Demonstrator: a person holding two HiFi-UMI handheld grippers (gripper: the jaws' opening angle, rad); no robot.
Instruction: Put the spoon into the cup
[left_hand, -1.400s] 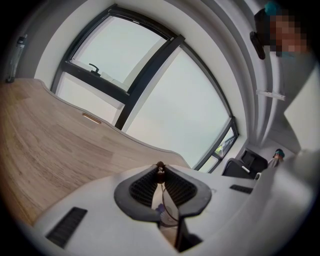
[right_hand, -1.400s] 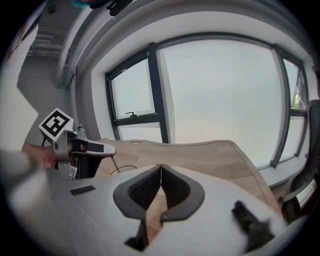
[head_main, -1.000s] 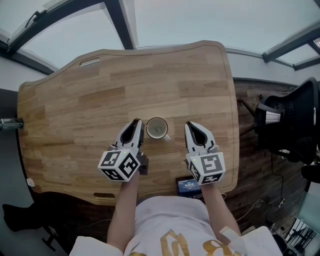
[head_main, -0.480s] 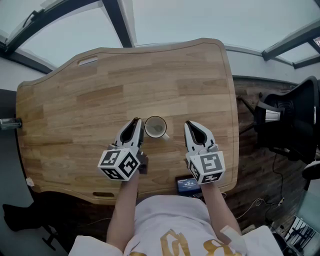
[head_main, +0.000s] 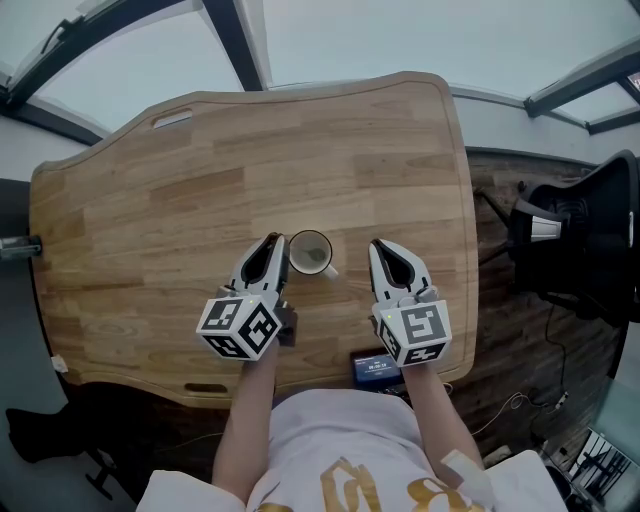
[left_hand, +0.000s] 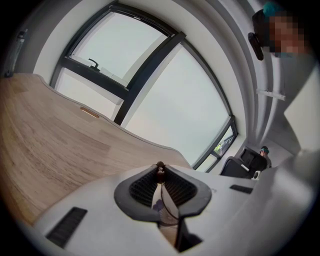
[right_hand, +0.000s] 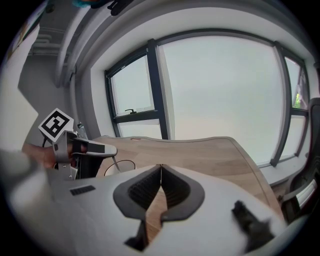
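A pale cup (head_main: 312, 253) stands on the wooden table (head_main: 200, 200), between my two grippers. My left gripper (head_main: 272, 243) is just left of the cup's rim and shut on the thin spoon handle (left_hand: 161, 192), which shows edge-on between its pads. In the right gripper view the left gripper (right_hand: 107, 149) holds the spoon (right_hand: 114, 163) slanting down into the cup (right_hand: 120, 165). The spoon's bowl is hidden. My right gripper (head_main: 379, 247) is just right of the cup, apart from it, and its jaws (right_hand: 160, 167) are shut with nothing between them.
A small dark device with a lit screen (head_main: 375, 368) lies at the table's near edge by my right hand. A black office chair (head_main: 590, 250) stands off the right side. A bottle (head_main: 15, 247) sits at the left edge. Windows lie beyond the far edge.
Only the head camera has shifted slightly. Both grippers and the cup keep their places relative to each other.
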